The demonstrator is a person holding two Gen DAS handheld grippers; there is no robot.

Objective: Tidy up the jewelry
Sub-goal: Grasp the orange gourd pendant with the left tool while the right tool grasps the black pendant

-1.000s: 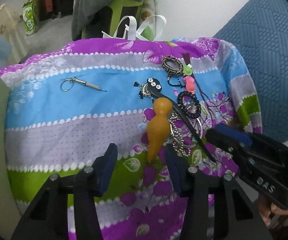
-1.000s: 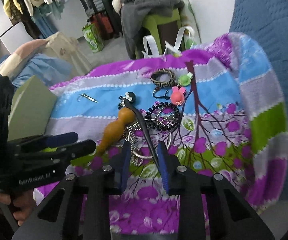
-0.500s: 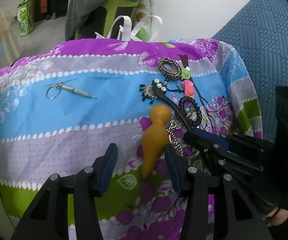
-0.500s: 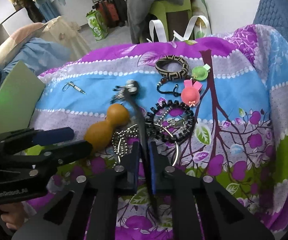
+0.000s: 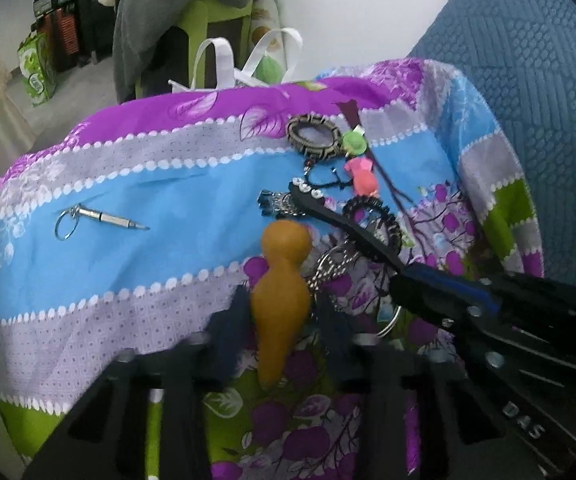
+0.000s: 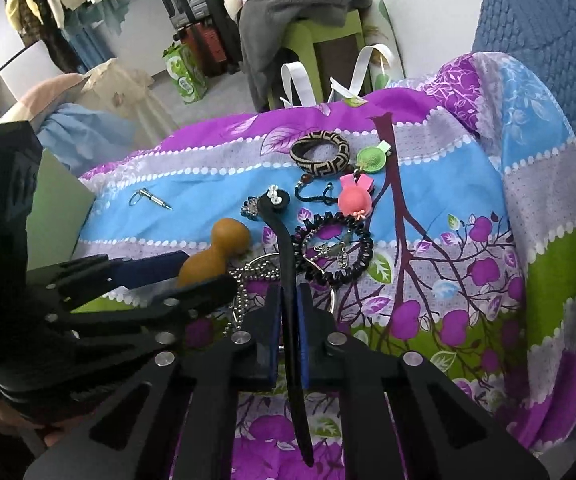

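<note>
An orange gourd-shaped pendant point(image 5: 281, 280) point(image 6: 215, 256) lies on the striped floral cloth point(image 5: 127, 280). My left gripper point(image 5: 281, 332) point(image 6: 207, 270) straddles its narrow end. Its jaws are closing, and a thin gap still shows at each side of the gourd. My right gripper point(image 6: 289, 300) point(image 5: 400, 276) is shut on a black hair stick point(image 6: 283, 248) point(image 5: 348, 224) with rhinestones on its head. The stick passes between the pads and points away across a black coiled hair tie point(image 6: 336, 248) and a bead chain point(image 6: 247, 276).
Farther back lie a patterned bangle point(image 6: 320, 152), a green clip point(image 5: 354, 142), a pink clip point(image 6: 354, 200) and a small silver screwdriver on a ring point(image 5: 99, 220). A blue quilted surface point(image 5: 528, 60) borders the right. A green stool with grey clothes point(image 5: 207, 12) stands behind.
My left gripper has slid forward around the gourd and its jaws have narrowed. My right gripper shut on the hair stick about half a second ago and has held still since.
</note>
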